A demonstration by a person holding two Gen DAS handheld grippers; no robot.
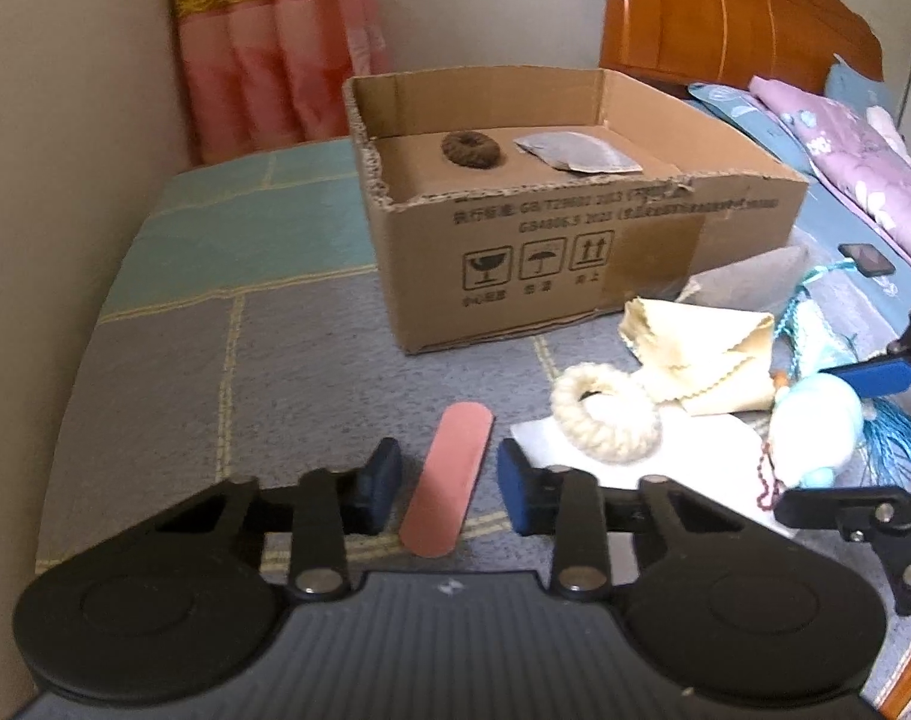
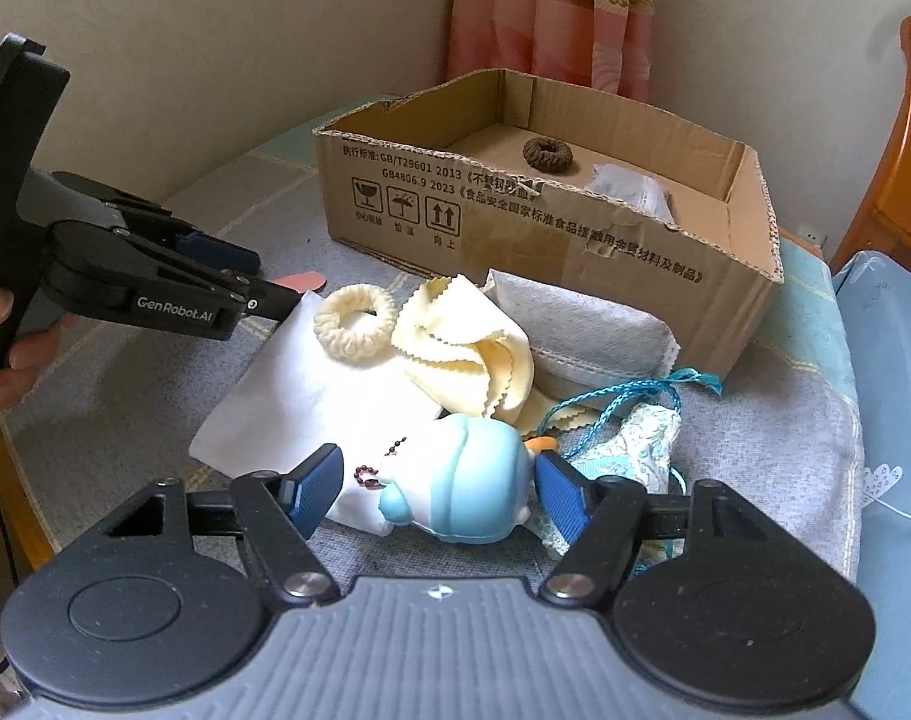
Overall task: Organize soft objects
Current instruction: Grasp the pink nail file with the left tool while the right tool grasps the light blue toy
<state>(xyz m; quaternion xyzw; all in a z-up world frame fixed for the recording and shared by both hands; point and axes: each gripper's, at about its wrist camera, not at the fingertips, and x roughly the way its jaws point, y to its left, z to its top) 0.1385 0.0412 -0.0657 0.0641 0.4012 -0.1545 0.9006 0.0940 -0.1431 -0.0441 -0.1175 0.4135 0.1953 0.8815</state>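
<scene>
A cardboard box (image 1: 575, 252) stands on the bed and holds a brown scrunchie (image 1: 471, 148) and a grey pouch (image 1: 578, 153). My left gripper (image 1: 446, 486) is open, its fingers on either side of a pink strip (image 1: 446, 480) lying on the bedspread. My right gripper (image 2: 437, 492) is open around a blue and white plush toy (image 2: 461, 492). A cream scrunchie (image 2: 354, 321), a yellow cloth (image 2: 467, 354), a white cloth (image 2: 311, 396), a grey pouch (image 2: 587, 330) and a teal tasselled sachet (image 2: 641, 444) lie in front of the box.
The wall runs along the left of the bed. A pink curtain (image 1: 275, 42) hangs behind the box. A wooden headboard (image 1: 725, 6) and a purple quilt (image 1: 845, 156) are at the right. A phone (image 1: 867, 258) lies near the quilt. The bed's wooden edge (image 2: 5, 480) is near.
</scene>
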